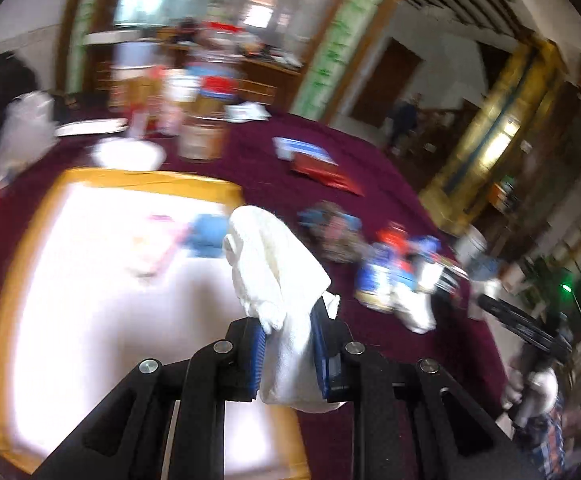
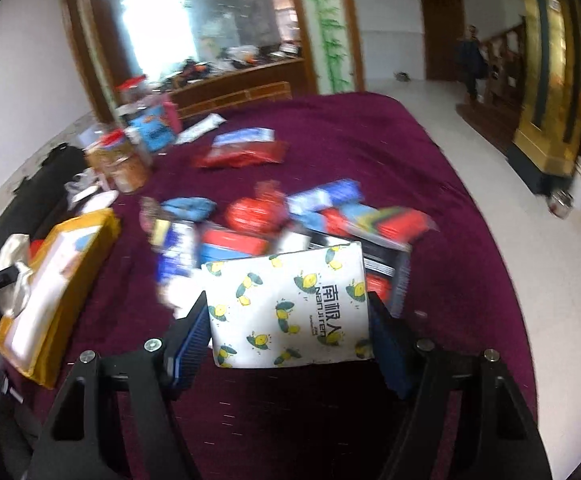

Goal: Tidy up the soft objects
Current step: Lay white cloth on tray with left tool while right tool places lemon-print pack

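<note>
We carry the white cloth [image 1: 274,276] clamped in the left gripper [image 1: 290,344] over the box [image 1: 22,264], the right gripper [image 2: 290,320] clamps the tissue pack [image 2: 290,304]; next, drop both in.

One yellow-rimmed box [image 2: 50,280]; one white cloth [image 1: 274,264]; one lemon-print tissue pack [image 2: 290,308]; two lidded jars [image 2: 124,164]; loose packets blurred, uncounted.

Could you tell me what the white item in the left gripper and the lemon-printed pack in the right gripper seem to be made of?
White item: soft cloth, matte, apparently terry; it folds and droops limply. Lemon-printed pack: probably thin plastic film, slightly glossy, with printed lemons and lettering; contents unseen.
</note>
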Available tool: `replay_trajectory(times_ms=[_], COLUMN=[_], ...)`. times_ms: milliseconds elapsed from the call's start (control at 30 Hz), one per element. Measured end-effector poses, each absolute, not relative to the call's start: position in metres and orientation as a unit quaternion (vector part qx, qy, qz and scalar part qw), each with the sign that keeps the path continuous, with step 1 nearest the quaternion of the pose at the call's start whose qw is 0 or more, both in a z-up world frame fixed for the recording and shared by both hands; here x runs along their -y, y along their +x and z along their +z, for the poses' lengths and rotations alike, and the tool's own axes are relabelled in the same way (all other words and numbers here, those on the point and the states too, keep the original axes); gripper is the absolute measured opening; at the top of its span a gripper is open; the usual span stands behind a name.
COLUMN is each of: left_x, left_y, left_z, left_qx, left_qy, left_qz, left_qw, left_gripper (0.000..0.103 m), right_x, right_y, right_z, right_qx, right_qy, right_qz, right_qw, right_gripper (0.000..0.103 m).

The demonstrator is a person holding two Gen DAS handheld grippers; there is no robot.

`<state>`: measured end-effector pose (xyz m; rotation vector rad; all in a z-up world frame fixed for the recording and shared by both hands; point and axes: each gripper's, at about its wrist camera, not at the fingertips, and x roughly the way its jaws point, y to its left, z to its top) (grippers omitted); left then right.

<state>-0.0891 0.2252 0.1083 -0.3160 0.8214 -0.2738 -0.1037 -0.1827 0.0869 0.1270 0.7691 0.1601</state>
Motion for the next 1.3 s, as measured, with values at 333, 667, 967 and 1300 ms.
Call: replay_trajectory(times_ms=[333, 667, 967, 1300], left_x=[-0.320, -0.333, -0.348, -0.358], left_y=[-0.091, -0.038, 0.015, 0.045], left_z=[0.091, 0.074, 0.046, 0.030], left_qx=[-0.405, -0.442, -0.487, -0.499], left_qy=[-0.185, -0.149, -0.158, -0.199], left_qz=[-0.038, -0.021, -0.008, -0.015], left_qw=[0.895, 0.884, 0.859, 0.843], left_gripper=[0.021, 0.021, 0.021, 0.038], right_x=[0.070, -0.060, -0.164, -0.200], right_y=[-0.086, -0.074, -0.054, -0.017], right_z=[0.104, 0.108, 0.072, 0.030], right_qx=[-0.376, -0.384, -0.428, -0.486], right_qy=[0.015, -0.074, -0.175, -0.227], right_qz=[0.184, 0.290, 0.348, 0.338], right_qw=[0.908, 0.873, 0.815, 0.773], right_gripper=[0.072, 0.073, 0.073, 0.073])
